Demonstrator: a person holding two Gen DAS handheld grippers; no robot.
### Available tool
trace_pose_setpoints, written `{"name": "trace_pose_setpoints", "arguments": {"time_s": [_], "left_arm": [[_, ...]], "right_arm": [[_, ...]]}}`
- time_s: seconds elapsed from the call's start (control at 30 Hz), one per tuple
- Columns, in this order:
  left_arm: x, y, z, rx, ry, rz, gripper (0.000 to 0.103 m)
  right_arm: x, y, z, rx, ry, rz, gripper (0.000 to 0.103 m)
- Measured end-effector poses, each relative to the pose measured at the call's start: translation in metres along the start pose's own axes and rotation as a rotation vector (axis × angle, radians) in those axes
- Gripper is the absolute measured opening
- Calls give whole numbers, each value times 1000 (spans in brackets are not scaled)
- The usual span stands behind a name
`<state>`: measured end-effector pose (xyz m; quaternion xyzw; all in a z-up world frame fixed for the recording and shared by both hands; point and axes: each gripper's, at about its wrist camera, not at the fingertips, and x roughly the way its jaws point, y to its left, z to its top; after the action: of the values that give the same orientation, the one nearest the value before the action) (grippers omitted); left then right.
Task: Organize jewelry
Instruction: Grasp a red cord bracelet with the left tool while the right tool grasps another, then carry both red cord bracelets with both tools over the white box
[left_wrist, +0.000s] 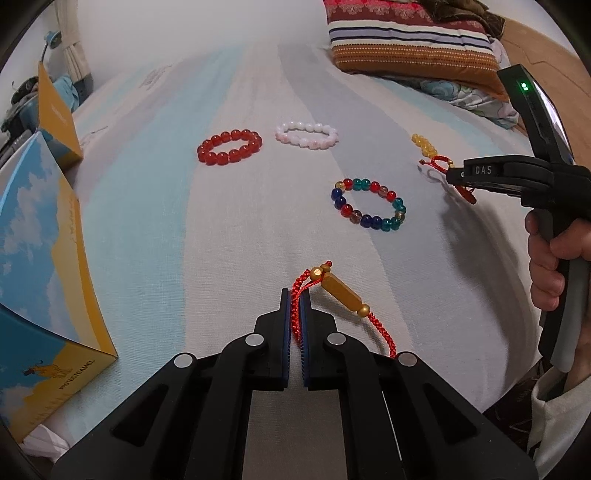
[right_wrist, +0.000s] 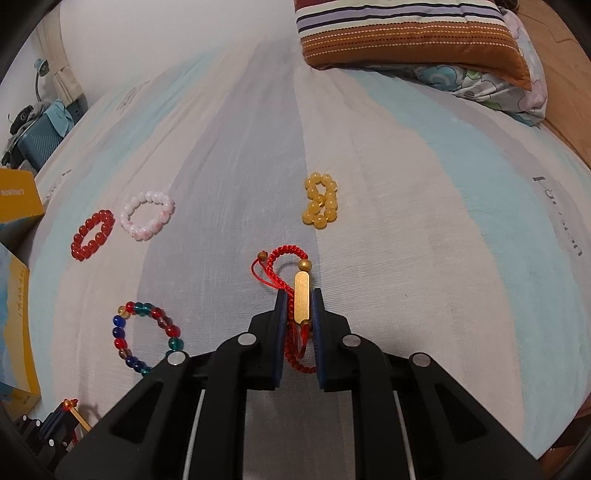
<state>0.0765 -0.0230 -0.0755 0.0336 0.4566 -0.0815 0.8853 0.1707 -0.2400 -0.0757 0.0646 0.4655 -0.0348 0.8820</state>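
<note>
Clearly each tool grips its own red cord bracelet: the left tool (left_wrist: 294, 295) pinches only cord (left_wrist: 295, 291), the right tool (right_wrist: 298, 295) clamps the gold bar (right_wrist: 302, 297). Beyond lie the multicolour bracelet (left_wrist: 370, 204), then red (left_wrist: 230, 146) and pink (left_wrist: 306, 135) ones; the thin cord could slip if jerked.

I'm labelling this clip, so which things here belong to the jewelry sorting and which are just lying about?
Job:
red cord bracelet in left tongs
second cord bracelet in right tongs
red beads
pink beads
multicolor beads
yellow beads

Lying about:
striped pillow
yellow-blue box
</note>
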Motion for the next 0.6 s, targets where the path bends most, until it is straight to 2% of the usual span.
{"name": "trace_pose_setpoints", "arguments": {"time_s": [0.6], "left_arm": [[-26, 16, 18, -32, -30, 29, 4]], "right_arm": [[-33, 16, -1, -8, -38, 11, 12]]}}
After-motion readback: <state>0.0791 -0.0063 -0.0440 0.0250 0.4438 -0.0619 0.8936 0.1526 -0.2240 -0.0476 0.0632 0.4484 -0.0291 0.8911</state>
